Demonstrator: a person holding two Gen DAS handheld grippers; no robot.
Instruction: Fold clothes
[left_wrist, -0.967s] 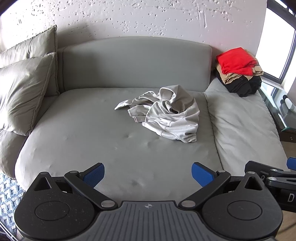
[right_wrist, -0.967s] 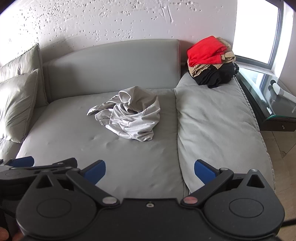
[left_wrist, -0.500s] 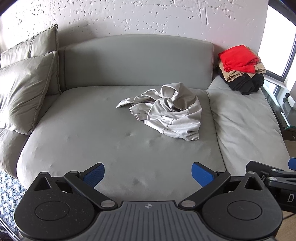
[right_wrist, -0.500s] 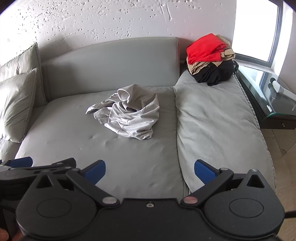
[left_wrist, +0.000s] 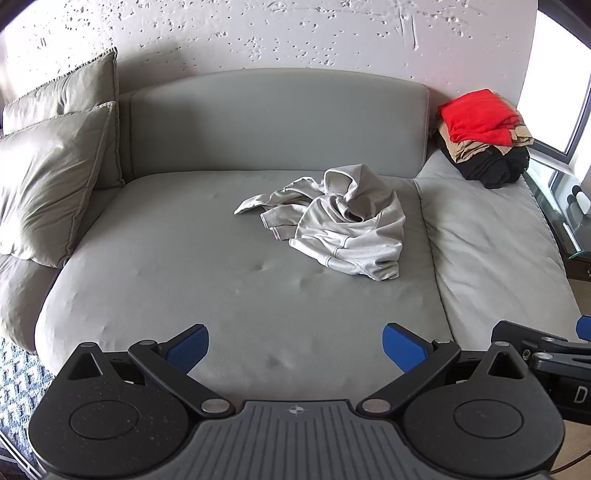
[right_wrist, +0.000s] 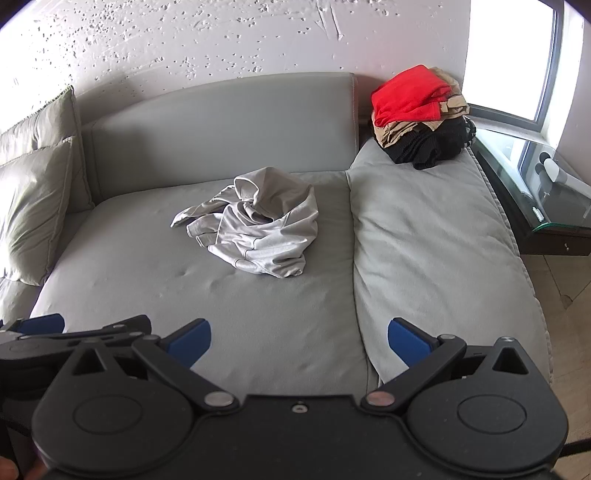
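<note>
Your left gripper (left_wrist: 295, 345) and right gripper (right_wrist: 299, 341) both hover over the near edge of the sofa seat (left_wrist: 184, 288), side by side, each with its jaws spread wide and holding nothing.

The crumpled grey garment (left_wrist: 334, 225) lies ahead of both, well apart from either pair of jaws, towards the back of the seat and close to the seam with the right-hand cushion (left_wrist: 491, 243). From your left gripper it sits forward and a little to the right; from your right gripper it sits forward and a little to the left (right_wrist: 258, 229). So it lies roughly between the two, and neither hand looks clearly nearer.

The heap runs diagonally: a thin strip trails out to the far left, and the bulk with a hemmed edge falls towards the near right. Which part is collar or sleeve is hard to tell in the bunching.

A stack of clothes (right_wrist: 419, 114), red on top, rests at the far right corner.
</note>
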